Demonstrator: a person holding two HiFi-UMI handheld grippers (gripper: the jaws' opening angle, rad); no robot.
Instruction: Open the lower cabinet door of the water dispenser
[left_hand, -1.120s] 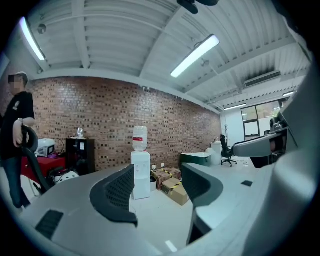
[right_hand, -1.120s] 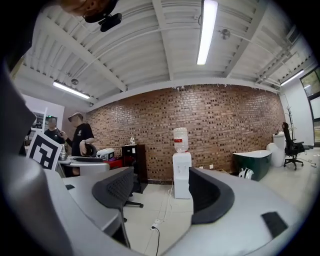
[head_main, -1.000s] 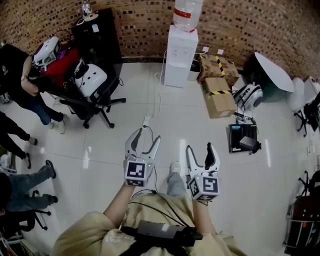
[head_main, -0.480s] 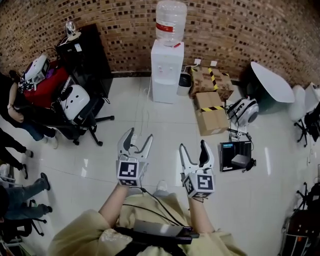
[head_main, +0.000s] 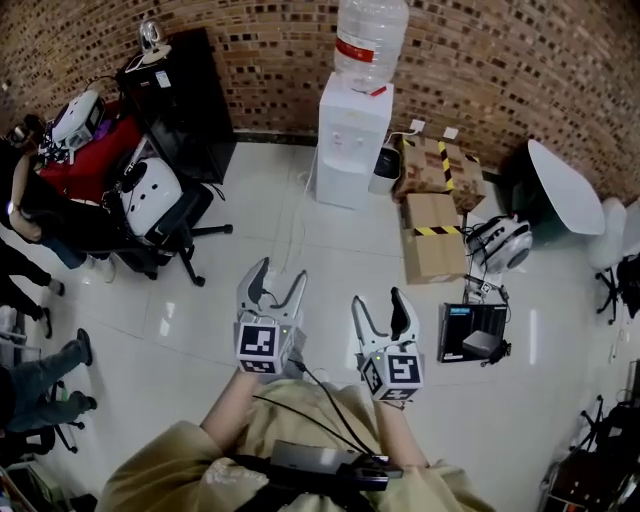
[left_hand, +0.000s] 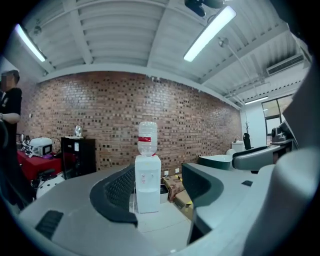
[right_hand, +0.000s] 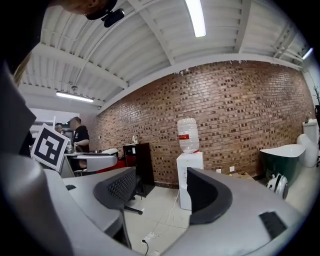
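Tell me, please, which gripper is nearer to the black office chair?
Left. In the head view the left gripper hovers right of the office chair; the right gripper, fingers closing with nothing between them, is farther right still.

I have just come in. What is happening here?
A person holds a claw in each hand, both pointed at the water dispenser by the brick wall. The left claw is open and empty. The right claw is closing with nothing between its jaws. The dispenser stands some way off across the floor; its lower door looks shut, not yet touched.
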